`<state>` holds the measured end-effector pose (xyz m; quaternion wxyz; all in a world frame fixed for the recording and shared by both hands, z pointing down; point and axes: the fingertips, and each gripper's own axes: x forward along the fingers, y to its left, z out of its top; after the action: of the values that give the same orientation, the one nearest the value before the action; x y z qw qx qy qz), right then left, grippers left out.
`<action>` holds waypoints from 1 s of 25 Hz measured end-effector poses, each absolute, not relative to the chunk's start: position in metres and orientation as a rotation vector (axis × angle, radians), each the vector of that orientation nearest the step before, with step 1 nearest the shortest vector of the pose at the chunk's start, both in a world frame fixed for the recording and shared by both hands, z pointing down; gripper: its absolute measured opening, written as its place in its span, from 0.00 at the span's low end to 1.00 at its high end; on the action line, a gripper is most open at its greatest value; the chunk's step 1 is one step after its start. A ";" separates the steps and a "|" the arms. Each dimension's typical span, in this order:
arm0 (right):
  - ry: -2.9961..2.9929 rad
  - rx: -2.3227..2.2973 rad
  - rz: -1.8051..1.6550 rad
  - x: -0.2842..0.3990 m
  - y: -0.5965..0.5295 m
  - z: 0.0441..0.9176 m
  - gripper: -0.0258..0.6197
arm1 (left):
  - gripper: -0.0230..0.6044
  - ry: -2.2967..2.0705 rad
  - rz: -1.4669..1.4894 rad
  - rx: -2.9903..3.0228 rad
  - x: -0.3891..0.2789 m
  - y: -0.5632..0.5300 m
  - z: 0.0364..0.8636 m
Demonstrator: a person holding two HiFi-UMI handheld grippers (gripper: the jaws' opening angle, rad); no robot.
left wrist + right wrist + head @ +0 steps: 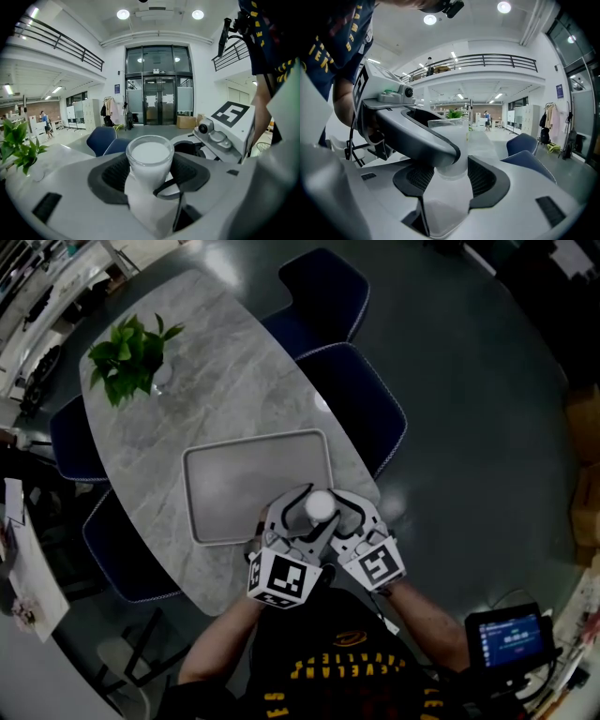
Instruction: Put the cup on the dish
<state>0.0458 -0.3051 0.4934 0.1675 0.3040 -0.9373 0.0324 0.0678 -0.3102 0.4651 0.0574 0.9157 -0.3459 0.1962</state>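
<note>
You have both grippers on the cup [320, 506] at once. Your left gripper [298, 516] comes in from the near left and its jaws are closed narrow on the frosted white cup, a dark pad pressing each side, as the left gripper view shows. Your right gripper [341, 514] comes in from the near right, and its jaws also clamp the cup between their pads. In the right gripper view one jaw of the left gripper crosses in front of the glass. The cup stands upright, its open rim up.

From the head view, the cup sits over the near right corner of the dish [211, 493], a pale rectangular tray lying on the grey marble table [225, 381]. You cannot tell from any view whether the cup's base touches the dish or hangs above it.

A green plant [131, 357] stands at the far left of the table, well apart from the dish. Blue chairs [361, 399] line the table's right side.
</note>
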 end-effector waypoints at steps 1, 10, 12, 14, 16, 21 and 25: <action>-2.663 0.868 0.091 0.044 -0.306 0.494 0.39 | 0.46 -1.047 0.600 2.777 0.066 -0.312 0.465; -2.618 0.857 0.116 0.047 -0.352 0.533 0.39 | 0.46 -1.027 0.650 2.739 0.069 -0.358 0.505; -2.609 0.857 0.119 0.047 -0.357 0.537 0.39 | 0.46 -1.019 0.650 2.736 0.069 -0.363 0.509; -2.595 0.854 0.119 0.047 -0.363 0.542 0.39 | 0.46 -1.015 0.648 2.733 0.069 -0.369 0.514; -2.582 0.850 0.124 0.047 -0.369 0.549 0.39 | 0.46 -1.013 0.652 2.727 0.068 -0.376 0.520; -2.565 0.839 0.131 0.045 -0.382 0.565 0.38 | 0.46 -1.003 0.684 2.719 0.067 -0.389 0.536; -2.540 0.828 0.145 0.042 -0.393 0.583 0.38 | 0.46 -1.000 0.712 2.709 0.063 -0.400 0.553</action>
<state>0.0416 -0.3926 0.5830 0.2310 0.3012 -0.9237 0.0526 0.0634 -0.4002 0.5530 0.0838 0.9077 -0.3350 0.2385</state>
